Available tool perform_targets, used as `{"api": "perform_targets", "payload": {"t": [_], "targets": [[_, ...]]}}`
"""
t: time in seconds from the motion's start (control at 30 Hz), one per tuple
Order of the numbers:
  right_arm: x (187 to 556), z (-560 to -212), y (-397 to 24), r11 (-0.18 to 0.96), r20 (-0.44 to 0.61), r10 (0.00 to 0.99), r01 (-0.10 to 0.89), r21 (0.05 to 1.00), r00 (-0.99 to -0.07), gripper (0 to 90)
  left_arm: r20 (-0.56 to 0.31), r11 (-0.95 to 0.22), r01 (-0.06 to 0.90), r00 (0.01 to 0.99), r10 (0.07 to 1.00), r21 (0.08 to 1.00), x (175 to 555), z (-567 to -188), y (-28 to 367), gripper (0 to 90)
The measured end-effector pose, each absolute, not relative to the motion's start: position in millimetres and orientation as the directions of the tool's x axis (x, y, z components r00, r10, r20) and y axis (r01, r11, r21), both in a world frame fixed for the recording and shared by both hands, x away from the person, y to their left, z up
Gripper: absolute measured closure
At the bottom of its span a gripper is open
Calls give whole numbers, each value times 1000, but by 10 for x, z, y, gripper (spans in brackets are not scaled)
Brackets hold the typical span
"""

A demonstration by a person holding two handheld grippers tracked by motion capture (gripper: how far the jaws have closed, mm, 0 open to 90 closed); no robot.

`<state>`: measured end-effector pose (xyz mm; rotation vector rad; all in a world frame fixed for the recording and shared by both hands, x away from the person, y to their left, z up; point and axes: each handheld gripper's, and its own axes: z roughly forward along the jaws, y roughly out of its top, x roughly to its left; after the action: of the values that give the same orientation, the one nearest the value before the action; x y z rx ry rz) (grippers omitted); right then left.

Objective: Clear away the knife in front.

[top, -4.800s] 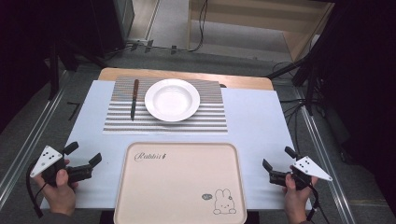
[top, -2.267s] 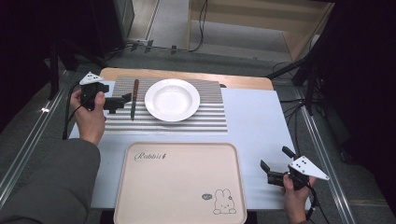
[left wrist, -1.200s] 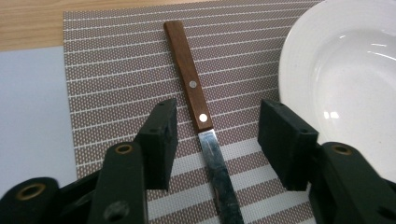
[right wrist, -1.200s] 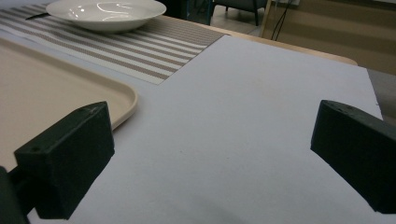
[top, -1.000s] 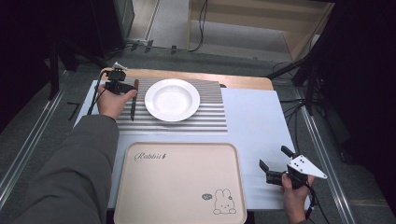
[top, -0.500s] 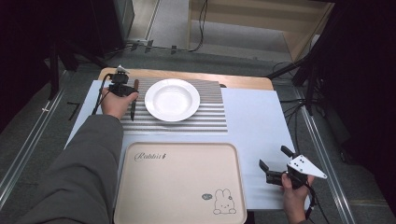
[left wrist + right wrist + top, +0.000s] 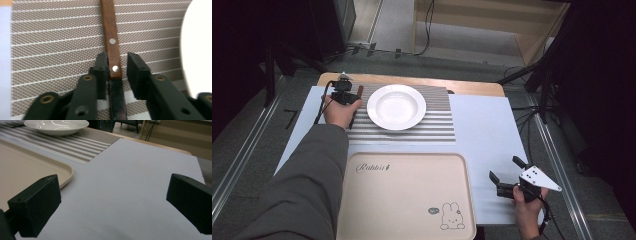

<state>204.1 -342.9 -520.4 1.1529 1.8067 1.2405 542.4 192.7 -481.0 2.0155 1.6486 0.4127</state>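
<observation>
Knife [image 7: 111, 47] on striped mat [image 7: 55, 45], left gripper [image 7: 116, 67] jaws straddling handle w/ gap, right gripper [image 7: 112, 202] spread wide.

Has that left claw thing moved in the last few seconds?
Yes. The left gripper went from the table's near left corner, beside the tray, forward to the knife left of the plate.

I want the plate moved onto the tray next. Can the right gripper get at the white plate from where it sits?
Probably yes. The right gripper rests open on bare sheet beside the tray, and nothing stands between it and the white plate. The left gripper is at the knife, off the plate's far side.
</observation>
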Motion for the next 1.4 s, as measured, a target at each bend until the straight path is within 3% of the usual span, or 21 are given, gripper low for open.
{"api": "perform_targets", "payload": {"t": [0.1,0.47,1.4], "targets": [[2043,-5205,-3431,163,-32,916,297,941,-399,0,-67,-148,818,221,973,555,5416,-4813,1928,757],[2048,-5207,-3431,165,-34,917,300,940,-399,0,-42,-172,807,237,971,564,5354,-4771,1898,767],[2046,-5207,-3424,174,-40,914,301,938,-403,0,-121,-180,772,315,941,610,4934,-4311,2076,768]]}}
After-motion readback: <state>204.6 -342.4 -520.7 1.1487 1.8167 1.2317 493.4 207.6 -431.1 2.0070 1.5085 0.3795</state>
